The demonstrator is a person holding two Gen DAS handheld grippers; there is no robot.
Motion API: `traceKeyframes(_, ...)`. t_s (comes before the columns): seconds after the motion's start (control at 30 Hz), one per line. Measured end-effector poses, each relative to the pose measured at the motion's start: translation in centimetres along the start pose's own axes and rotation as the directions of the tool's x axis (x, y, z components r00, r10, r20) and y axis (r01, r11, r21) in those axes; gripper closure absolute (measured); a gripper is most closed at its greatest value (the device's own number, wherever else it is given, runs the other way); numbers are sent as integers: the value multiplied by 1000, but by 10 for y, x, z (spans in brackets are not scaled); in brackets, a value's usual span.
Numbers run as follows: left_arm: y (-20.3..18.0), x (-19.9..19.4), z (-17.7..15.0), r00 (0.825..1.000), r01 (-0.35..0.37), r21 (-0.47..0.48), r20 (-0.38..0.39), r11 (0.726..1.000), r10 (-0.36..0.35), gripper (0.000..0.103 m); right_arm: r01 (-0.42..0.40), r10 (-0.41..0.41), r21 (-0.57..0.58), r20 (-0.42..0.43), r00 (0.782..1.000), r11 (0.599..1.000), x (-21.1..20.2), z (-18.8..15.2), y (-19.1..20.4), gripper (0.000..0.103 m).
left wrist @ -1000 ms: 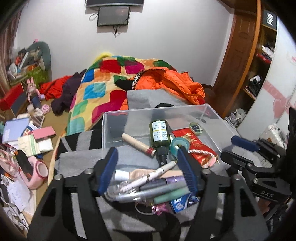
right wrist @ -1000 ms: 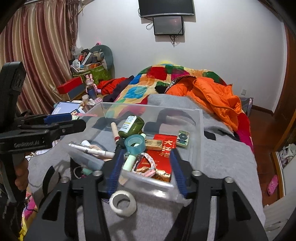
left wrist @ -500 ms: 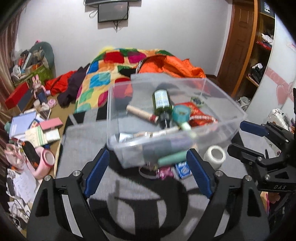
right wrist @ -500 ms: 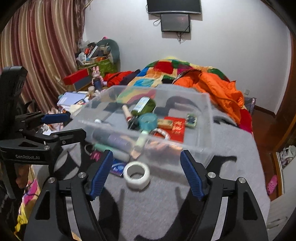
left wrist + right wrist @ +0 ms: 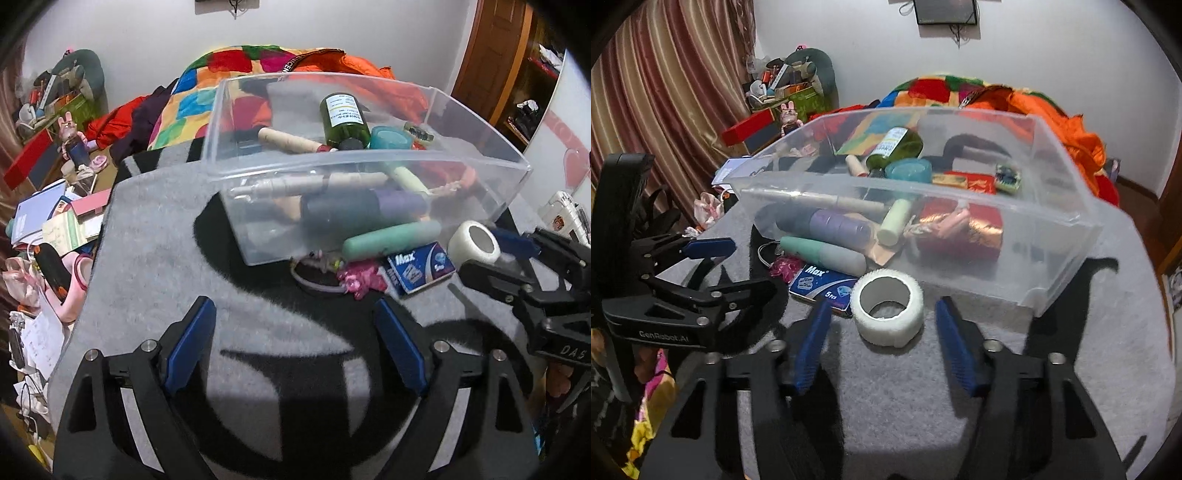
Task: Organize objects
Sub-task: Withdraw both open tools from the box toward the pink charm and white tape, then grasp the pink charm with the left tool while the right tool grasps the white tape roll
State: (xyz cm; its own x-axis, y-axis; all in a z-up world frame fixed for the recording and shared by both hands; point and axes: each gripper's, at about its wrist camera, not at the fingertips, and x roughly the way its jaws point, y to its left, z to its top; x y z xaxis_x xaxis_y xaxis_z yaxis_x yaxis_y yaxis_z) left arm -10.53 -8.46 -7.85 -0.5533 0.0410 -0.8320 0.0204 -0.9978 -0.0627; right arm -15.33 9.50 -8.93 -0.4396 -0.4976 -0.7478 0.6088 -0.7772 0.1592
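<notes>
A clear plastic bin (image 5: 258,236) (image 5: 1067,266) sits on the grey blanket, holding a green bottle (image 5: 343,118), a teal tape roll (image 5: 389,138), tubes and a red packet (image 5: 975,229). In front of it lie a white tape roll (image 5: 886,306) (image 5: 474,242), a blue Max box (image 5: 421,266) (image 5: 820,282), a mint tube (image 5: 391,238) and a pink wad (image 5: 358,280). My left gripper (image 5: 291,347) is open and empty, back from the bin. My right gripper (image 5: 882,347) is open, with the white tape roll just ahead of its fingertips.
The grey blanket (image 5: 155,258) covers the bed, with a colourful quilt (image 5: 192,107) and an orange jacket (image 5: 1078,136) behind the bin. Books, boxes and a toy rabbit (image 5: 74,147) clutter the floor at left. A wooden door (image 5: 491,55) stands at right.
Both grippers have drawn back and down from the bin and opened wider. The loose items in front of the bin now show fully.
</notes>
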Motion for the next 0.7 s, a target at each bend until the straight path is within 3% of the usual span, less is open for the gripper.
traceKeyframes(0.1,-6,5,6,1000,4,5,3,1000,-4,14,7,-7,1,-1,1000,1000,2,-1,1,67)
traceKeyframes(0.2,-12,9,10,1000,4,10,15,1000,-4,19,-1,1,9,12,1000,1000,-2,-3,0,68)
traceKeyframes(0.47,-18,-2,4,998,20,17,56,1000,-20,72,-3,1,42,47,999,999,-16,-6,-7,68)
traceKeyframes(0.57,-16,-6,1,998,24,8,60,1000,-25,84,-5,2,58,56,998,998,-19,-6,-10,68)
traceKeyframes(0.7,-14,-14,-7,997,34,-11,74,999,-33,84,-12,7,78,56,998,997,-21,-8,-11,68)
